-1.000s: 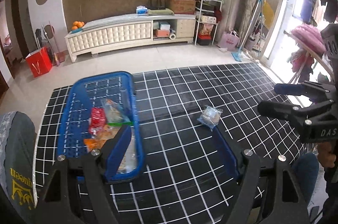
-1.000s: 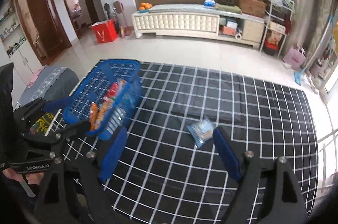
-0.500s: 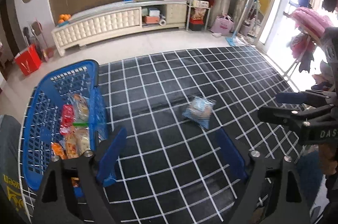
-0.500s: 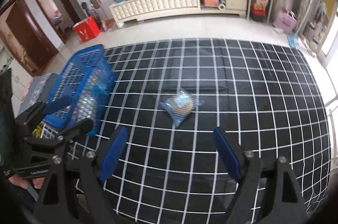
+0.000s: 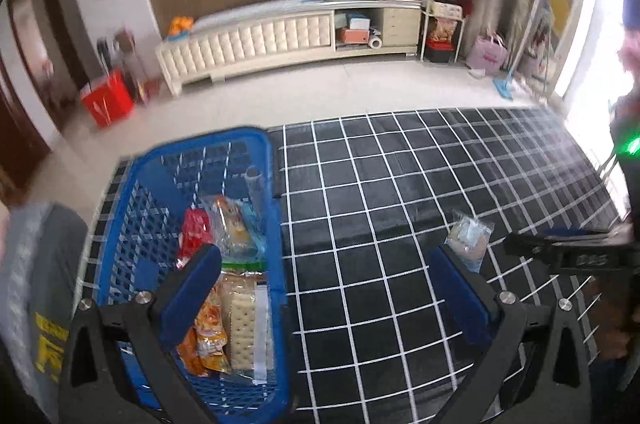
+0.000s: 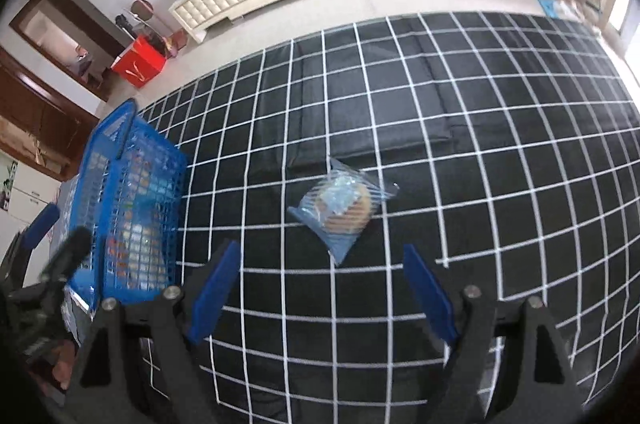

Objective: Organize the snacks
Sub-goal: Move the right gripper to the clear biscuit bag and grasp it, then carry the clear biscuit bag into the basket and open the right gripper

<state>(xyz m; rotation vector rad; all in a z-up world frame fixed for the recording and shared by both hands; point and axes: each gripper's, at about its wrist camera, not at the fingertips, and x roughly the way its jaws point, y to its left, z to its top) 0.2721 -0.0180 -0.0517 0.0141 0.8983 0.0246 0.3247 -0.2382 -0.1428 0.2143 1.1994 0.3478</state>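
Observation:
A blue plastic basket (image 5: 276, 232) stands on the left of the black grid mat (image 5: 400, 184) and holds several snack packets (image 5: 240, 308). My left gripper (image 5: 326, 288) hangs over the basket's right wall. Its jaws are opening and no snack is between them. One clear blue packet with a round biscuit (image 6: 342, 212) lies alone mid-mat. It also shows as the packet (image 5: 468, 240) by my left gripper's right finger. My right gripper (image 6: 322, 294) is open just short of and above that packet, with nothing in it. The basket (image 6: 128, 208) is to its left.
My right gripper (image 5: 568, 252) reaches in from the right edge of the left wrist view. A grey cushioned seat (image 5: 36, 284) sits left of the basket. Beyond the mat are tiled floor, a red bag (image 5: 106, 102) and a long white cabinet (image 5: 280, 36).
My left gripper's jaws have widened beside the basket. My right gripper has dropped toward the lone packet and rolled, so the packet looks larger and closer to its fingers.

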